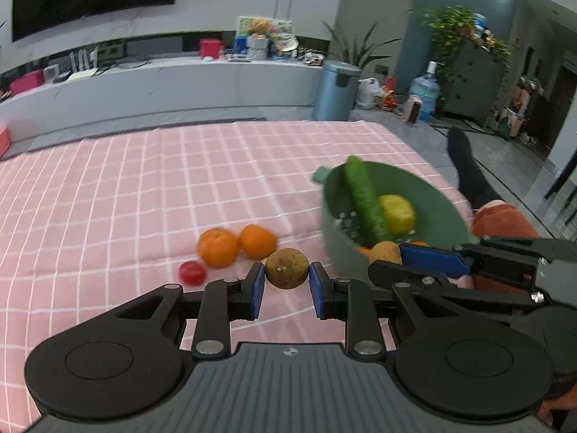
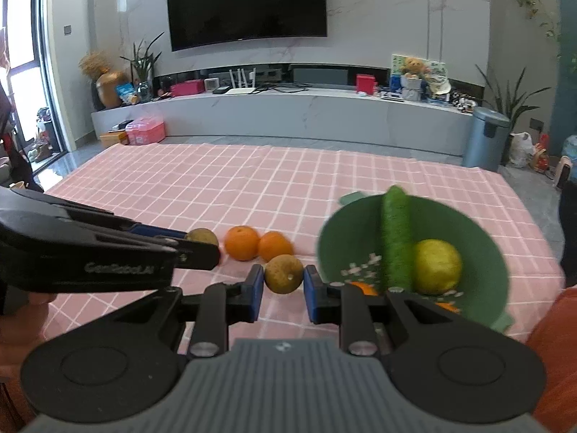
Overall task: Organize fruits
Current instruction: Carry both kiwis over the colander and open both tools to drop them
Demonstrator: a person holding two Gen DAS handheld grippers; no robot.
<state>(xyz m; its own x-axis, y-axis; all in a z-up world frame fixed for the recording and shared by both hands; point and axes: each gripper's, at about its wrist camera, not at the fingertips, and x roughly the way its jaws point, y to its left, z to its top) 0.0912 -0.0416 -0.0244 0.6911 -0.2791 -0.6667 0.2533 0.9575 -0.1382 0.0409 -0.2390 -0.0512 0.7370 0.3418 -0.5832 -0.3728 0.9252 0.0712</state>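
Now each claw, left claw and right claw, grips a brown fruit.

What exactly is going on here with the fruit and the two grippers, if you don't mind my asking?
A person is sorting fruit on a pink checked tablecloth with two handheld grippers. The left gripper is shut on one brown round fruit, and the right gripper is shut on another. A green bowl already holds a cucumber, a lemon and something orange. Two oranges and a small red fruit are on the cloth.
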